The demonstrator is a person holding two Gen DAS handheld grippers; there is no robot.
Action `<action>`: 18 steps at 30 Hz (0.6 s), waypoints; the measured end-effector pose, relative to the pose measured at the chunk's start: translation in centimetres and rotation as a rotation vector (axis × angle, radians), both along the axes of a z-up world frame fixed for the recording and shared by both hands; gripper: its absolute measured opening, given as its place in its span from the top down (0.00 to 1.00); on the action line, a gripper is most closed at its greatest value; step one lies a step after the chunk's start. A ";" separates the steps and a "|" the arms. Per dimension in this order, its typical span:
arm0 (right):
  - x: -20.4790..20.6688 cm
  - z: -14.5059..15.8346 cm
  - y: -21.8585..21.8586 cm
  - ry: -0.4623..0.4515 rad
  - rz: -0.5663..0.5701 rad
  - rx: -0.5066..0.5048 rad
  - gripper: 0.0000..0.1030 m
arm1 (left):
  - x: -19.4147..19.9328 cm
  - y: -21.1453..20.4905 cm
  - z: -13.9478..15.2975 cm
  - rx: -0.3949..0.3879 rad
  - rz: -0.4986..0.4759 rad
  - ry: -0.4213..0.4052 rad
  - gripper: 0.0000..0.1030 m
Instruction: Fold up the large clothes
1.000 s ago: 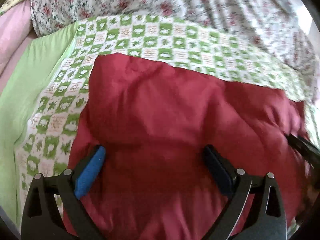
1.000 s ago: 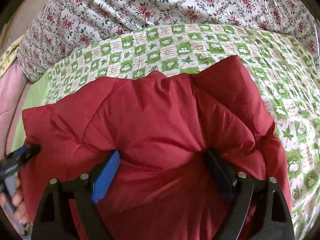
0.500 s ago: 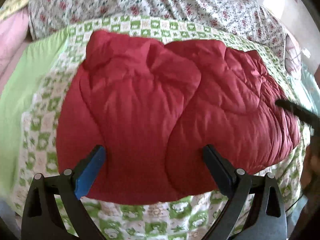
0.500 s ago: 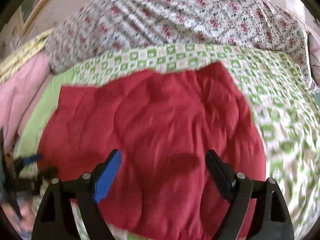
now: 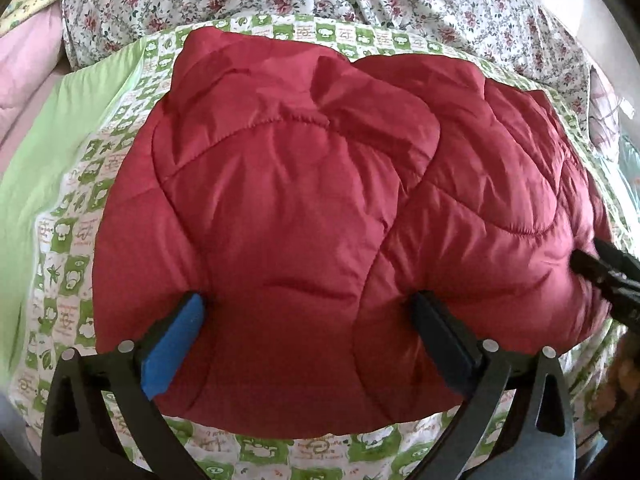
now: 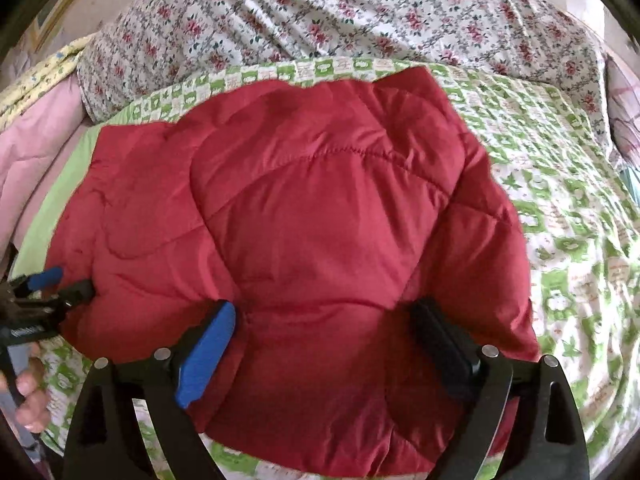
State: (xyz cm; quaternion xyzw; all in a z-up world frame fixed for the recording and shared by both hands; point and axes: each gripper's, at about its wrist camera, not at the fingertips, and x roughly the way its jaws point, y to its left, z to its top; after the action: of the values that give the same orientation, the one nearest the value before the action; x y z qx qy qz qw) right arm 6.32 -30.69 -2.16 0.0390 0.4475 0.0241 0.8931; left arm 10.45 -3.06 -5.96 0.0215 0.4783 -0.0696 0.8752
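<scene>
Both my grippers, left [image 5: 306, 322] and right [image 6: 324, 330], stand wide open, each with the folded red jacket [image 5: 320, 208] bulging between its fingers; it lies ahead of my jaws on the green checked sheet [image 6: 560, 216]

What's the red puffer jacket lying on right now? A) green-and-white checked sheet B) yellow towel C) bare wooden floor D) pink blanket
A: the red puffer jacket lies on the green-and-white checked sheet, whose checks show around its edges in both wrist views, while both grippers hang open over it, the left gripper and the right gripper.
</scene>
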 end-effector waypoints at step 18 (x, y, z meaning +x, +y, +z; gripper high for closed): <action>-0.9 -0.6 2.3 -0.005 0.053 -0.030 0.10 | -0.1 -0.2 0.0 0.007 -0.001 -0.014 0.00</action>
State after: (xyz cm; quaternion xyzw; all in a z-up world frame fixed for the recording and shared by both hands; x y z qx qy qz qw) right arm 5.44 -28.43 -2.75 0.0137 0.4463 0.0414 0.8938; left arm 10.33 -3.26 -5.97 0.0253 0.4724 -0.0685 0.8783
